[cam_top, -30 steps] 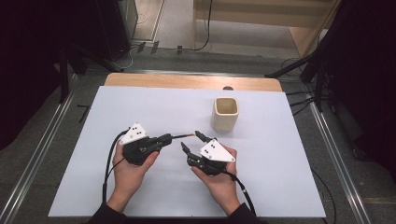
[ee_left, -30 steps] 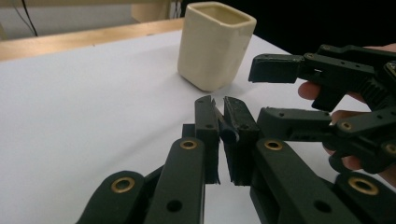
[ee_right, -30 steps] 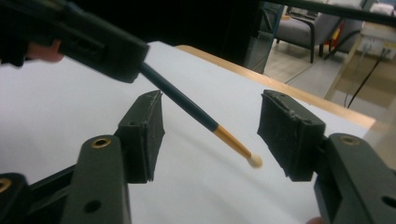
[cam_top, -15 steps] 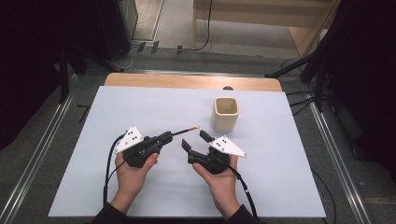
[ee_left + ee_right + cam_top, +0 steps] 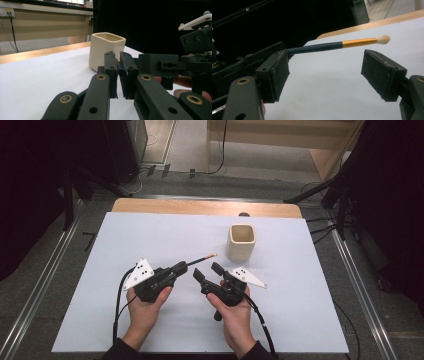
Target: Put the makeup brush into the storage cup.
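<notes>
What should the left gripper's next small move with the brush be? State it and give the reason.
Probably swing the brush toward the cream cup and lift its tip over the rim. The left gripper is shut on the dark handle, bristles pointing at the cup, which stands open-topped just beyond. The right gripper has just been opening and its jaws stand apart with nothing between them, so the handover looks done.
</notes>
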Demonstrator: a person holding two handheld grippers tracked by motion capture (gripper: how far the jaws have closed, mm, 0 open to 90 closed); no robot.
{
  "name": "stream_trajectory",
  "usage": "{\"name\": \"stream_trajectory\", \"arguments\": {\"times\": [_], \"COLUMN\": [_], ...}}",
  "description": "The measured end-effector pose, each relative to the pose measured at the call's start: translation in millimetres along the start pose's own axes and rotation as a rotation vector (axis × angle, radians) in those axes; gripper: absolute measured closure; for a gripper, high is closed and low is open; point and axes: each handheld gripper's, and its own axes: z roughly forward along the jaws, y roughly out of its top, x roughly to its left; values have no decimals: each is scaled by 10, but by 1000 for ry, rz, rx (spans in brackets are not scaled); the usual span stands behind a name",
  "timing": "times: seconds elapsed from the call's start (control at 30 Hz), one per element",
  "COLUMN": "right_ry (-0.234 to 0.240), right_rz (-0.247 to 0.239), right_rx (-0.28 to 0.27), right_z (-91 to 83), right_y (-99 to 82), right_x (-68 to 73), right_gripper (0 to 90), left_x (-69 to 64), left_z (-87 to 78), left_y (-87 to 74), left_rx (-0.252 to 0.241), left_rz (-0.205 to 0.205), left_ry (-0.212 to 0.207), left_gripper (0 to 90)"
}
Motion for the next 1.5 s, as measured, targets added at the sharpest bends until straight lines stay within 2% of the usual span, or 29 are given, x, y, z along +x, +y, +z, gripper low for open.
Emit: {"name": "stream_trajectory", "arguments": {"times": [0.1,0.23,0.37,0.43,0.53,0.6,0.63,0.83,1.0,1.2,1.5], "right_ry": [3,5,9,24,42,40,44,62,67,88,87], "right_rz": [69,133,206,223,276,297,333,428,457,508,525], "right_rx": [-3,-4,-16,-32,-49,-44,-43,-33,-38,-15,-21], "right_z": [-5,-3,-16,-26,-44,-48,-55,-68,-74,-66,-73], "right_y": [1,-10,-28,-32,-26,-19,-15,-11,4,8,26], "right_x": [-10,-36,-90,-109,-126,-133,-144,-172,-195,-243,-284], "right_gripper": [216,216,256,304,335,346,356,386,403,435,484], "left_x": [-15,-43,-75,-83,-95,-105,-108,-153,-173,-211,-270], "left_z": [4,18,42,53,63,67,68,80,87,104,130], "left_y": [-8,-24,-50,-65,-77,-78,-79,-84,-91,-99,-111], "left_rx": [-2,-14,-14,-8,-4,-6,-6,-14,-17,-20,-10], "left_rz": [7,10,16,22,24,26,27,39,47,42,54], "left_ry": [2,-5,-17,-22,-22,-25,-25,-38,-45,-67,-98], "left_gripper": [856,856,856,857,856,856,856,856,856,856,856]}}
